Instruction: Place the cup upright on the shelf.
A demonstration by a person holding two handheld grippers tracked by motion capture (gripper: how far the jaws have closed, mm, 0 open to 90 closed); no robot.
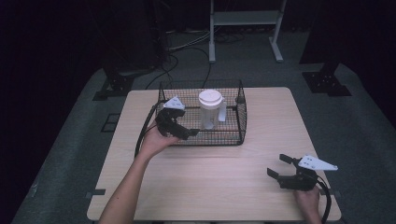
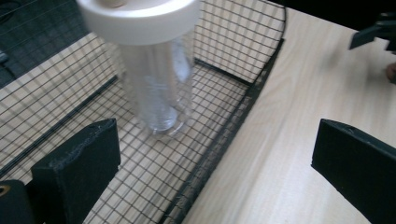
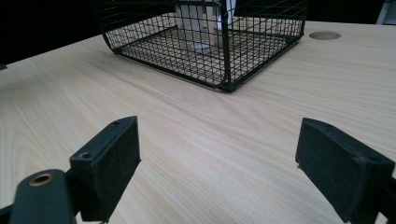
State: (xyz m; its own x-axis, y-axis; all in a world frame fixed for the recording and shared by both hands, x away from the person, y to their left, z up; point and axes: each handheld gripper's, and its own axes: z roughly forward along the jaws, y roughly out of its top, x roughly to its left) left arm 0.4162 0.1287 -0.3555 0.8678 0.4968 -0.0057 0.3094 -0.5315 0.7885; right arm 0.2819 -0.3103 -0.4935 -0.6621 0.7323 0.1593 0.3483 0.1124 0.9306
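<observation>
My left claw [image 1: 180, 125], jaws spread, straddles the wire basket's [image 1: 205, 138] near rim; I should lift clear before reaching the clear lidded jug [image 1: 209, 112], right claw [image 1: 280, 169] resting released.

High view looks down over the wire basket [image 1: 201, 116] from afar. Left gripper view sits at its rim; right gripper view faces it from farther off.

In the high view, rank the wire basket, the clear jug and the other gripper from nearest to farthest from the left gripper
From the left gripper:
1. Wire basket, its near-left wall right at the jaws.
2. Clear jug, standing inside the basket, just beyond.
3. Right gripper, far off at the table's near-right corner.
</observation>
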